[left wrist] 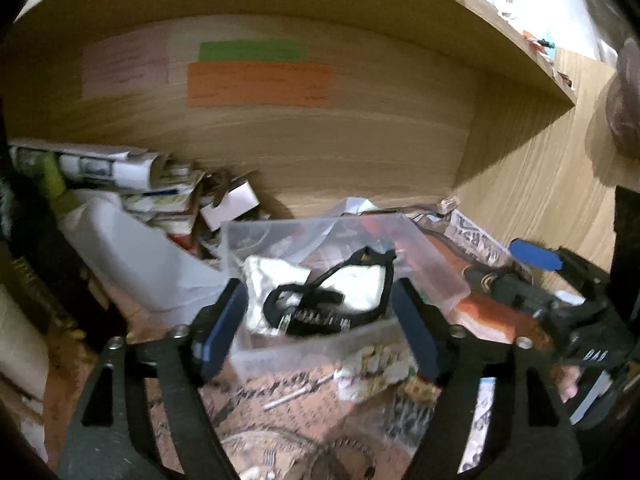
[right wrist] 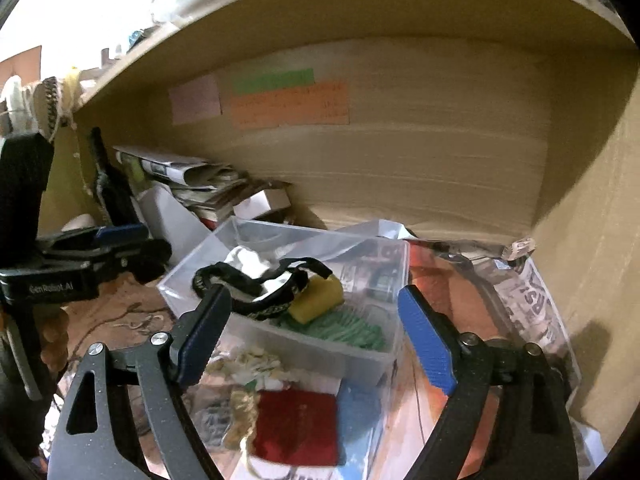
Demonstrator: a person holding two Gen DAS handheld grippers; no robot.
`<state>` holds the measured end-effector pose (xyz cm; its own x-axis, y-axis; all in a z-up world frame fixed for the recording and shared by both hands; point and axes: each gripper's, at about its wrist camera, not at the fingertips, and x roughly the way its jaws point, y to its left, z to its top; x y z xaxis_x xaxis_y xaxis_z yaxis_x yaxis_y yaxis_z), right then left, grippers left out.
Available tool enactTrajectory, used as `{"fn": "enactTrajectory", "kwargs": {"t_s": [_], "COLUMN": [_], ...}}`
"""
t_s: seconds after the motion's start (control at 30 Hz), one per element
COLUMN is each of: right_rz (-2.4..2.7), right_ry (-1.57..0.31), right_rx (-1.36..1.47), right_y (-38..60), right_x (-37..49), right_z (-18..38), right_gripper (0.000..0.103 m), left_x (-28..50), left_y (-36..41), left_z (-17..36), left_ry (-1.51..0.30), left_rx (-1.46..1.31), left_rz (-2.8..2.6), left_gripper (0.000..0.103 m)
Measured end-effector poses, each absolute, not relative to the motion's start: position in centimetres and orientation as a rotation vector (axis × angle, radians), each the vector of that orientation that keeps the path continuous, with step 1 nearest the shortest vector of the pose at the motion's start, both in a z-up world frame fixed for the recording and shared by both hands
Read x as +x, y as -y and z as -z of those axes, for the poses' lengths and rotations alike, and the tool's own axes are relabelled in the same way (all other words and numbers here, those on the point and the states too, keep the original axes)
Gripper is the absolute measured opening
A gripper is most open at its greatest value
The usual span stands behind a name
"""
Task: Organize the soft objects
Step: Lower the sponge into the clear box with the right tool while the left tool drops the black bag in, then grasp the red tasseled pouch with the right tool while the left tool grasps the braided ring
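A clear plastic box point(right wrist: 362, 356) stands on a paper-covered shelf; it also shows in the left wrist view point(left wrist: 304, 350). Inside lie a black strap point(right wrist: 260, 280) over white cloth point(right wrist: 244, 258), a yellow sponge point(right wrist: 318, 298) and a green knitted piece point(right wrist: 344, 330). The strap point(left wrist: 320, 312) and white cloth point(left wrist: 352, 286) show in the left wrist view too. A red cloth point(right wrist: 298, 426) and a cream tasselled piece point(right wrist: 256, 364) lie in front of the box. My left gripper point(left wrist: 320, 328) and right gripper point(right wrist: 316, 332) are both open and empty, just before the box.
Rolled newspapers and small cartons point(right wrist: 200, 184) pile up at the shelf's back left beside a white container point(left wrist: 132, 252). Coloured paper notes point(right wrist: 288, 102) stick to the wooden back wall. A wooden side wall point(right wrist: 592, 240) closes the right. The other gripper point(left wrist: 560, 300) shows at right.
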<state>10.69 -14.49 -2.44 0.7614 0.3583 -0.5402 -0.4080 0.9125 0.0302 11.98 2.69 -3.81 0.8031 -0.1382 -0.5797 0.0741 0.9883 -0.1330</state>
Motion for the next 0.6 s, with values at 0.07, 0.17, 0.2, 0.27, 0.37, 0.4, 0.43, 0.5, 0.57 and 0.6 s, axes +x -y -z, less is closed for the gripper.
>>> {"fn": "enactTrajectory", "kwargs": {"t_s": [0.07, 0.17, 0.2, 0.27, 0.37, 0.4, 0.43, 0.5, 0.57, 0.6], "right_rz": [-0.418, -0.418, -0.418, -0.424, -0.436, -0.443, -0.448, -0.46, -0.465, -0.467], "right_ry": [-0.571, -0.601, -0.615, -0.651, -0.723, -0.748, -0.772, -0.824, -0.864, -0.88], "right_rx": [-0.091, -0.093, -0.091, -0.083, -0.071, -0.067, -0.066, -0.06, -0.052, -0.048], "right_y": [14.7, 14.8, 14.8, 14.9, 14.6, 14.5, 14.4, 13.9, 13.7, 13.7], "right_x": [9.9, 9.1, 8.9, 8.8, 8.9, 9.0, 9.1, 9.6, 10.0, 10.2], "right_z": [2.7, 3.9, 4.3, 5.4, 7.5, 8.2, 8.8, 10.2, 11.3, 11.7], "right_gripper": [0.084, 0.084, 0.084, 0.084, 0.084, 0.084, 0.084, 0.084, 0.084, 0.084], "left_x": [10.9, 9.6, 9.4, 8.8, 8.3, 8.2, 8.1, 8.0, 7.9, 7.8], "left_y": [-2.6, -2.4, -2.4, -2.3, -2.0, -1.9, -1.7, -1.2, -0.9, -0.8], "left_z": [4.4, 5.9, 6.4, 7.8, 10.0, 10.6, 11.3, 12.6, 13.8, 14.2], "left_ry": [-0.64, -0.671, -0.684, -0.724, -0.789, -0.809, -0.829, -0.863, -0.895, -0.903], "left_rx": [-0.088, -0.066, -0.063, -0.065, -0.07, -0.074, -0.081, -0.092, -0.108, -0.114], "left_rz": [0.098, 0.082, 0.081, 0.085, 0.106, 0.116, 0.13, 0.15, 0.165, 0.169], "left_gripper": [0.084, 0.089, 0.089, 0.089, 0.089, 0.089, 0.089, 0.09, 0.09, 0.09]}}
